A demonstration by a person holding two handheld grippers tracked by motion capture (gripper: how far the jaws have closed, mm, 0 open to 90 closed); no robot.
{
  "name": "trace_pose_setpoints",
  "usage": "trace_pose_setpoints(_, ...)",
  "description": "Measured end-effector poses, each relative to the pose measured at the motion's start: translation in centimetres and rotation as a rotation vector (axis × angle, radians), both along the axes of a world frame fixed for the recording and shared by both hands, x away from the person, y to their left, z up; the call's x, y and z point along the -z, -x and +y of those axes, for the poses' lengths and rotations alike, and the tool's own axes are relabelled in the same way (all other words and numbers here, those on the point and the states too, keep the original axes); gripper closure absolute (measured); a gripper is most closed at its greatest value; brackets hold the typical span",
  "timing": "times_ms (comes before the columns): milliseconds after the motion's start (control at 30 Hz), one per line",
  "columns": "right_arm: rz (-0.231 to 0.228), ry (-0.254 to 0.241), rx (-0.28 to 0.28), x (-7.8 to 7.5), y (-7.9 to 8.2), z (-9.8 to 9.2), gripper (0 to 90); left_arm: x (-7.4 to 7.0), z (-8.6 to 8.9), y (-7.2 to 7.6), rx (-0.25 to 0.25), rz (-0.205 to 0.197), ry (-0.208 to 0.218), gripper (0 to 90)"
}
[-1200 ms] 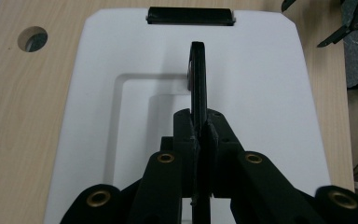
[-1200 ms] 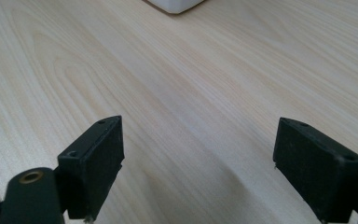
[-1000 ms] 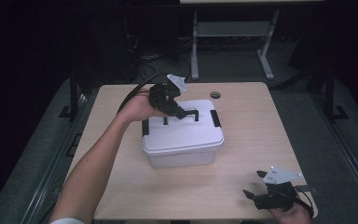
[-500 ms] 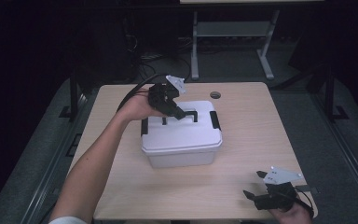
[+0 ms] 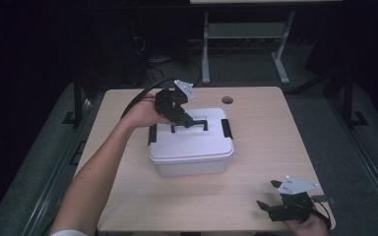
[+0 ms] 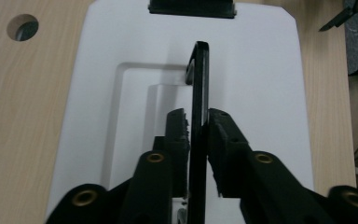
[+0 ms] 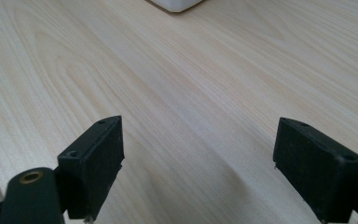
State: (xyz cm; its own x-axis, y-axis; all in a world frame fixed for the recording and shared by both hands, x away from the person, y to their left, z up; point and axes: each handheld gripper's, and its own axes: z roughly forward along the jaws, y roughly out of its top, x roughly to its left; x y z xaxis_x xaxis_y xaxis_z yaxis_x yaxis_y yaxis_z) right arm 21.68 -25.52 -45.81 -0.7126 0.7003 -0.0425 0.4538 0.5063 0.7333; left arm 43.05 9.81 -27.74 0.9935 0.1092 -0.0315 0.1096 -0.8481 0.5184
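A white lidded storage box (image 5: pixel 192 142) stands mid-table, its black carry handle (image 5: pixel 197 124) raised upright. My left gripper (image 5: pixel 189 123) reaches over the lid from the far left. In the left gripper view the handle (image 6: pixel 200 70) runs edge-on between the two pads, with my left gripper (image 6: pixel 198 114) straddling it. Its jaws have just been opening; a thin gap shows at the left pad, so the pads no longer clamp the handle. My right gripper (image 5: pixel 266 192) rests at the table's near right corner, open, and in its own view my right gripper (image 7: pixel 198 149) has nothing between its fingers.
The wooden table (image 5: pixel 275 132) has a round cable hole (image 5: pixel 227 100) behind the box. Black latches (image 5: pixel 226 129) sit on the box's ends. A corner of the box (image 7: pixel 177 4) shows far ahead in the right gripper view. Dark floor and a desk frame lie beyond the table.
The box has shifted very slightly toward the left. Both hands have stayed where they were.
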Motion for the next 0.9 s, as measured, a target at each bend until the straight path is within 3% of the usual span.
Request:
trace_pose_setpoints(267, 0.003, -0.014, 0.006, 0.0, 0.0, 0.0, 15.4, -0.1, 0.1, 0.7, 0.018, 0.02, -0.013, 69.5)
trace_pose_setpoints(333, 0.005, -0.009, 0.004, 0.0, 0.0, 0.1, 15.4, -0.1, 0.3, 1.0, 0.01, 0.023, 0.001, 68.2)
trace_pose_setpoints(600, 0.001, 0.0, -0.009, 0.0, -0.1, 0.4, 15.4, -0.1, 1.3, 1.6, -0.025, 0.023, -0.007, 63.0)
trace_pose_setpoints(900, 0.006, -0.007, -0.002, 0.0, -0.2, 0.5, 15.3, -0.4, 1.7, 2.1, -0.032, 0.015, -0.015, 60.2)
